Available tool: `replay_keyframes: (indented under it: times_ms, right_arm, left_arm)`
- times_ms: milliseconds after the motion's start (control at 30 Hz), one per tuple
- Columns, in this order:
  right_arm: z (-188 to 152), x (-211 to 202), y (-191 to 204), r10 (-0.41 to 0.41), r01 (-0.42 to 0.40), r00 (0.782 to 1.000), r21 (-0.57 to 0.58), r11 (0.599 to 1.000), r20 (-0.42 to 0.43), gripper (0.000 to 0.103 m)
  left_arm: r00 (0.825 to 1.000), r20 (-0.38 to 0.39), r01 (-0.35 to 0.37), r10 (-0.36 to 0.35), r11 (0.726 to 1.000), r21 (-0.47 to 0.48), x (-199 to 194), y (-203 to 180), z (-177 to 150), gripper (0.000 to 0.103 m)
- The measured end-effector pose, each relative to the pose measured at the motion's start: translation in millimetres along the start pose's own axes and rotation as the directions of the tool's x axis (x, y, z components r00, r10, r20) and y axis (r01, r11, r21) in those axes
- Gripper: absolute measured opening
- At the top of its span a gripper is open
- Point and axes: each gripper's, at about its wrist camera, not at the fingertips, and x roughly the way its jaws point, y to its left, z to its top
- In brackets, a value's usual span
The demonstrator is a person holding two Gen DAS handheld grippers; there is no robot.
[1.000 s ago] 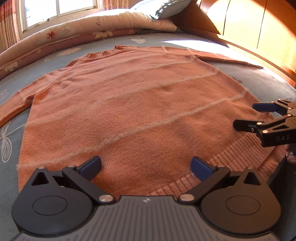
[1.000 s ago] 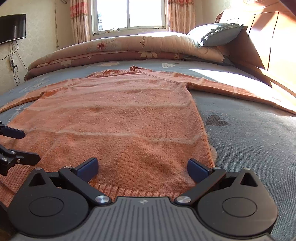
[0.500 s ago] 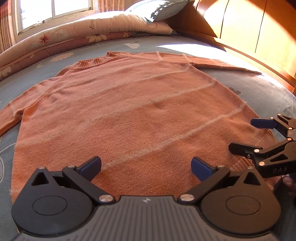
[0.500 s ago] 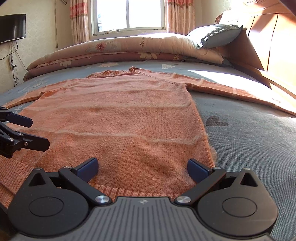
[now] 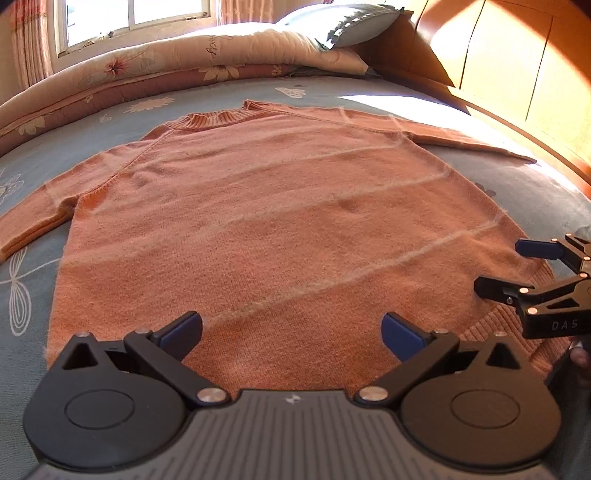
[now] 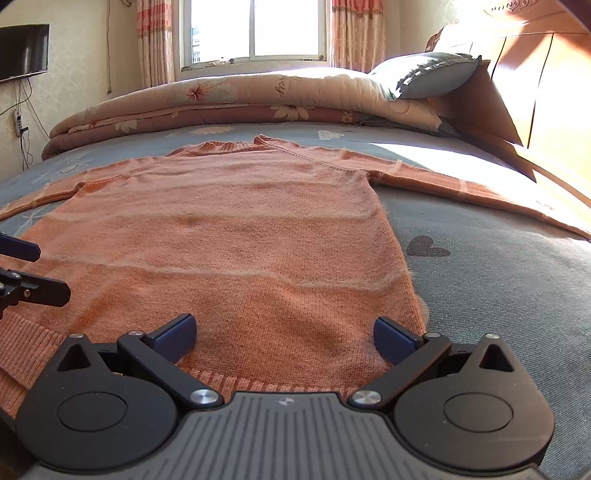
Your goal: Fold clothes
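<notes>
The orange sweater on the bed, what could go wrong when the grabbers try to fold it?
1. The sweater is fuzzy, loose knit, so the open right gripper or left gripper might snag or stretch its ribbed hem.
2. Both sleeves lie spread far out; the right sleeve could drag and bunch when lifted.
3. The grippers sit close together at the hem, so they might bump.

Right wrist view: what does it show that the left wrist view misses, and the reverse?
Only the right wrist view shows the wall-mounted TV, the cables below it and the whole window. Only the left wrist view shows the left sleeve lying fully out to its cuff. Both show the orange sweater spread flat on the bed, the folded quilt, the pillow, and both grippers with jaws open.
</notes>
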Motion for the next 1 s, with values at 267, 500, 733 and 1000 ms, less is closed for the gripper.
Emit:
replay_keyframes:
  times_ms: [267, 500, 733, 1000]
  right_arm:
    - [-1, 0, 0, -0.009, 0.009, 1.0, -0.003, 1.0, 0.001, 0.103]
    - [22, -3, 4, -0.171, 0.171, 0.983, 0.007, 0.985, 0.058, 0.103]
    - [14, 11, 8, -0.237, 0.235, 0.97, -0.047, 0.971, -0.052, 0.103]
    - [-1, -23, -14, -0.192, 0.201, 0.979, 0.141, 0.969, -0.069, 0.103]
  left_arm:
    - [1.0, -0.005, -0.011, 0.011, 0.999, 0.033, 3, -6, -7, 0.102]
    - [0.999, -0.007, -0.038, 0.038, 0.999, -0.019, -5, 12, -20, 0.102]
    - [0.999, 0.006, -0.036, 0.036, 0.999, -0.022, -5, 13, -23, 0.102]
    - [0.999, 0.032, -0.039, 0.04, 0.999, -0.026, -11, 13, -25, 0.102]
